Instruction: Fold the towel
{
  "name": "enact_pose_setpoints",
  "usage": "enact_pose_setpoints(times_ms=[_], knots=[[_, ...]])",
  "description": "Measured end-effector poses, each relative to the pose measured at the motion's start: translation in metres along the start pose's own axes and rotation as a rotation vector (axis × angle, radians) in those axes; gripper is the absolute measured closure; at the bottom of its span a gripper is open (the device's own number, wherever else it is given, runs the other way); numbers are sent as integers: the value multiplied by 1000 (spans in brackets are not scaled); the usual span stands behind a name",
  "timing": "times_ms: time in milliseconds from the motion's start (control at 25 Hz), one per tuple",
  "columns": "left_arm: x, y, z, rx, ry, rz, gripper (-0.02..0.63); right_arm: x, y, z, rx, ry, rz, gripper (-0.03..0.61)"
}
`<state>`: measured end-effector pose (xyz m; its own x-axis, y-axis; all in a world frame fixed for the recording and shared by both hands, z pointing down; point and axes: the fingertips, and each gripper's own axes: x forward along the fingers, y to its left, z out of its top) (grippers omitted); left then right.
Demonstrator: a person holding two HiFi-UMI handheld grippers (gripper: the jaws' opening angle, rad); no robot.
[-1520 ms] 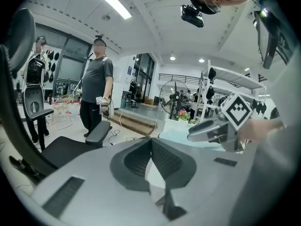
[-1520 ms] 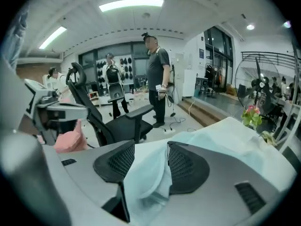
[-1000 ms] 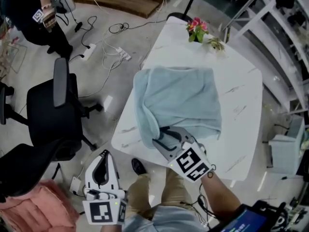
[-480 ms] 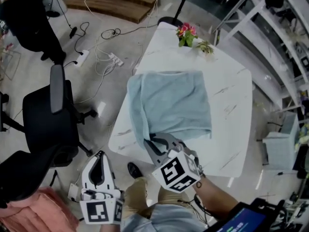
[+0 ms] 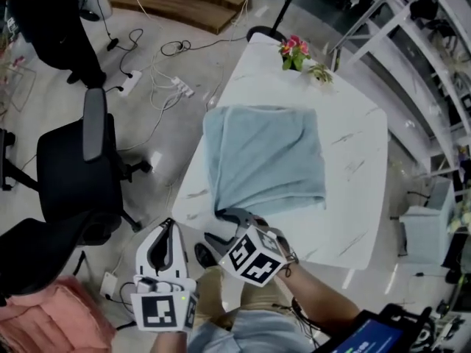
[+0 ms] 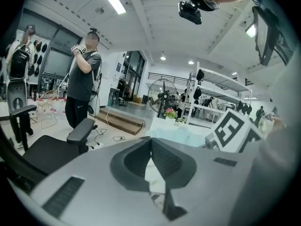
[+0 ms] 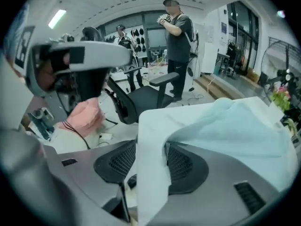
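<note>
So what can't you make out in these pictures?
Head view: near corner of the towel, behind the right gripper, whose jaws have just been opening with it between them.
Left gripper view: most of the table, behind the left gripper body.
Head view: what the flowers stand in, too small.

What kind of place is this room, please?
Probably a lab or workshop rather than a home: tall white metal shelving, black swivel office chair, white power strips with loose cables on the floor.
</note>
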<state>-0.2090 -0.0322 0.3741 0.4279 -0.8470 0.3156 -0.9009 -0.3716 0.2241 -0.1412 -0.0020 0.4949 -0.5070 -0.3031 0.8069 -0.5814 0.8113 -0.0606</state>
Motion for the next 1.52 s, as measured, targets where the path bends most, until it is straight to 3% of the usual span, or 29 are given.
enact_pose_setpoints(times_ms=[80,280,360,480,640,760,1000,1120,1280,1400,1480,1520], knots=[[5,-5,-1,-7,17,4,606,-18,13,0,16,8,90,324],[12,-19,8,-30,17,-25,606,-70,24,11,50,-19,208,318],[15,-28,7,-27,7,-55,606,-91,5,24,14,-63,155,323],[24,-40,-2,-27,27,-71,605,-130,-60,53,-36,-159,12,346],[42,-57,-20,-42,73,-65,592,-157,-150,94,-200,-220,-121,382],[57,-64,-45,-65,152,-34,561,-136,-202,108,-333,-199,-115,400],[80,-68,-94,-96,312,86,543,-36,-261,70,-469,-48,75,434],[85,-65,-105,-79,345,130,543,-9,-271,60,-474,-51,136,443],[84,-62,-104,-79,362,178,545,3,-276,71,-406,-122,207,443],[82,-57,-105,-82,374,214,546,14,-281,68,-395,-104,233,446],[82,-53,-111,-91,387,230,546,20,-281,65,-419,-91,227,523],[84,-52,-114,-96,395,231,552,18,-279,67,-429,-102,225,532]])
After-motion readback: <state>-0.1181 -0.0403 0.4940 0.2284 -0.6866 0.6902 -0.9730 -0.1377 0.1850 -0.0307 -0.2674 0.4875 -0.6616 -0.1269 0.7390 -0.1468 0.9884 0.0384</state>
